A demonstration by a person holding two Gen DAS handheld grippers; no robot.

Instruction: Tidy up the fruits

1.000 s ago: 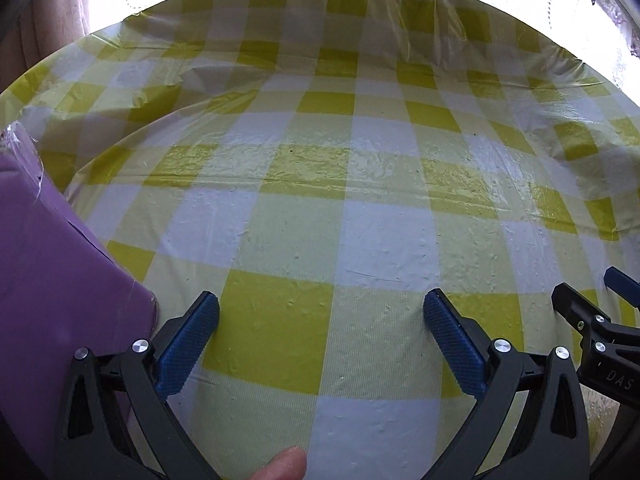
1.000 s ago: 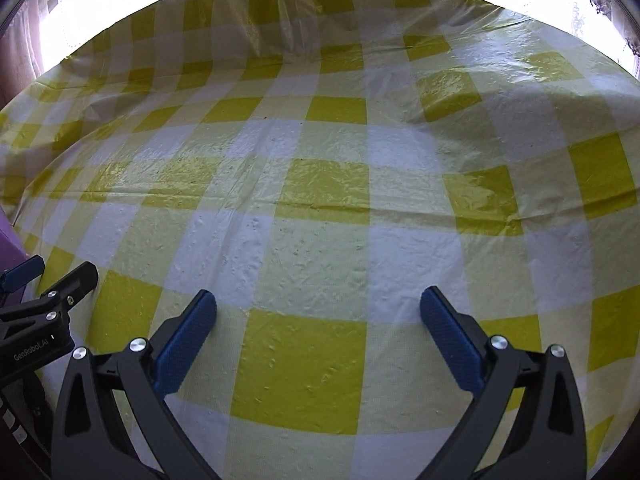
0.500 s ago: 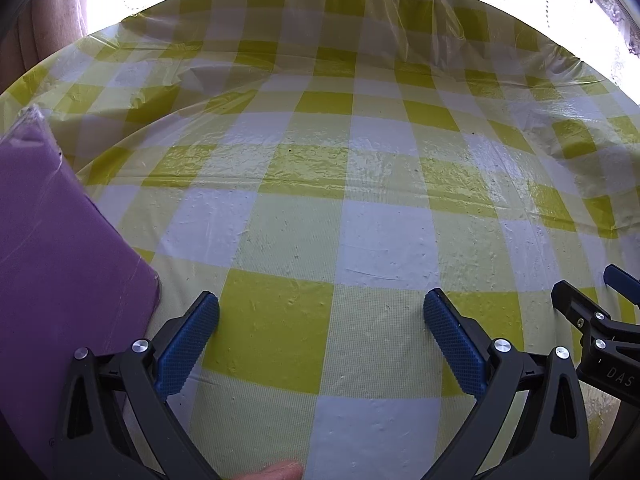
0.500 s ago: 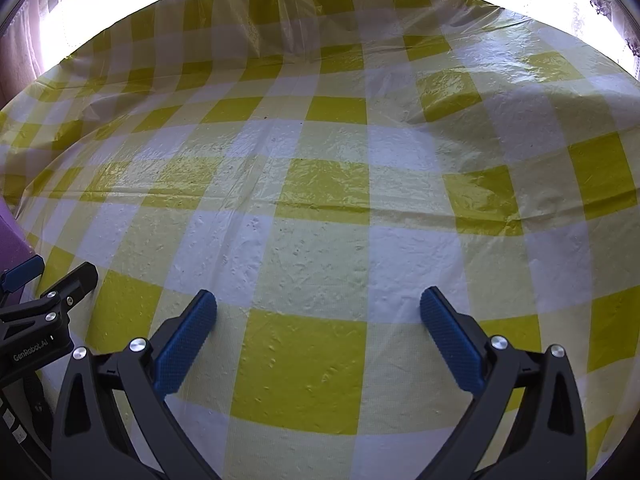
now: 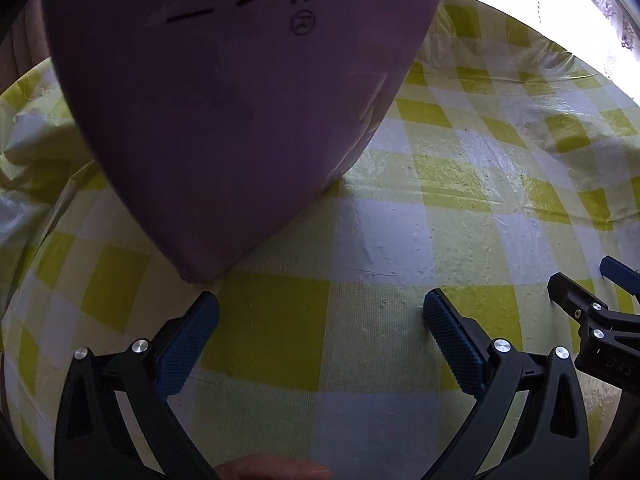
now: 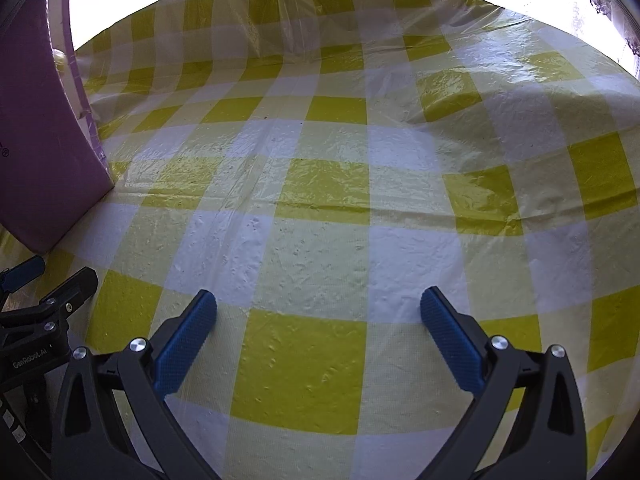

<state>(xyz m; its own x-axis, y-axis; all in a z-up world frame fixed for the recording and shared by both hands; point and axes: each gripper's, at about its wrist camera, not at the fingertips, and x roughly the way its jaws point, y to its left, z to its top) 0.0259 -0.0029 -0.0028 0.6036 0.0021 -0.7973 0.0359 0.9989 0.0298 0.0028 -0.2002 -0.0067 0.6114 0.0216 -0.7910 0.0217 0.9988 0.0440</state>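
Fruits are nowhere in view, so the sorting looks not yet begun. Only a purple box point(image 5: 224, 112) stands on the yellow checked tablecloth point(image 6: 340, 208), close ahead of the left gripper point(image 5: 320, 322). Both it and the right gripper point(image 6: 318, 316) gape wide, holding nothing.

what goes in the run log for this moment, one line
left claw: open, empty | right claw: open, empty | purple box: on checked tablecloth, just ahead of left claw | fruit: none seen
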